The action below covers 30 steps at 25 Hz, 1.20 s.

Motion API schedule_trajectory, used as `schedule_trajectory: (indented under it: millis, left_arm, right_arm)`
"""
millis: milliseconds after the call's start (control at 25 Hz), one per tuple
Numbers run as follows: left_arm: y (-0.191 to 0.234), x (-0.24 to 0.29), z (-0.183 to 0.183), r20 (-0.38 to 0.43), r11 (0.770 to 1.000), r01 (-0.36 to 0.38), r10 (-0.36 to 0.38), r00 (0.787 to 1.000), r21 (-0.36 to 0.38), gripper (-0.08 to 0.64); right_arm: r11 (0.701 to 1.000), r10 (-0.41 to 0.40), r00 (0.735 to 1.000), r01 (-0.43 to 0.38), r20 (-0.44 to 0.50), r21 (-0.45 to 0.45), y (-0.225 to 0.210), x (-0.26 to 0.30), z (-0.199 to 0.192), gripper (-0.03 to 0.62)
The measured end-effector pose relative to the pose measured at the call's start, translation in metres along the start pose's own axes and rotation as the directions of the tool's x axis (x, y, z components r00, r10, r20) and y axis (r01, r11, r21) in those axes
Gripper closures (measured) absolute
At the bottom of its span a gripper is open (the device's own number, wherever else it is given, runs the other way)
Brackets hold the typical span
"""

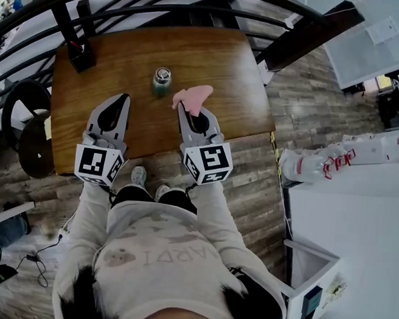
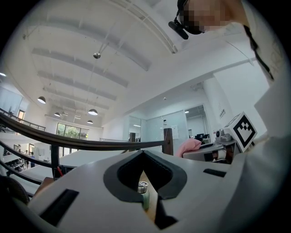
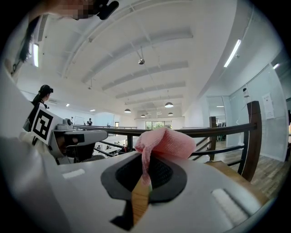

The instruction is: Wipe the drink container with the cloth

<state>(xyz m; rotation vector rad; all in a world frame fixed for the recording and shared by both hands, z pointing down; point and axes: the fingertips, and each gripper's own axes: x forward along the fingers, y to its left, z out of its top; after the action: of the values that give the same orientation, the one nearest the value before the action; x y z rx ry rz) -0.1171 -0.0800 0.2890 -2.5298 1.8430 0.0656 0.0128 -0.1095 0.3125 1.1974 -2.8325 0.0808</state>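
**Pink cloth (image 1: 193, 97) grabbed, drink container (image 1: 162, 81) not wiped yet**

My left tongs (image 1: 122, 98) are clenched on nothing, short of the container. It stands upright on the counter (image 1: 219, 62), just beyond and between both tips. My right tongs (image 1: 183, 108) pinch the cloth, near it but not touching. All the wiping's left, I reckon.

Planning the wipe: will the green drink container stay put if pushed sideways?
Probably not: the container stands upright, narrow and unheld on the smooth table, so it may slide or tip. Being round, it would likely roll once down.
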Motion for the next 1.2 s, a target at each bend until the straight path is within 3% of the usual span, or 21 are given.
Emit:
schedule_trajectory:
  millis: [1200]
  left_arm:
    - [-0.036, -0.025, 0.013, 0.017, 1.000, -0.009, 0.009, 1.000, 0.012, 0.554]
  right_arm:
    - [1.000, -0.001, 0.998, 0.002, 0.058, -0.020, 0.001, -0.036, 0.020, 0.568]
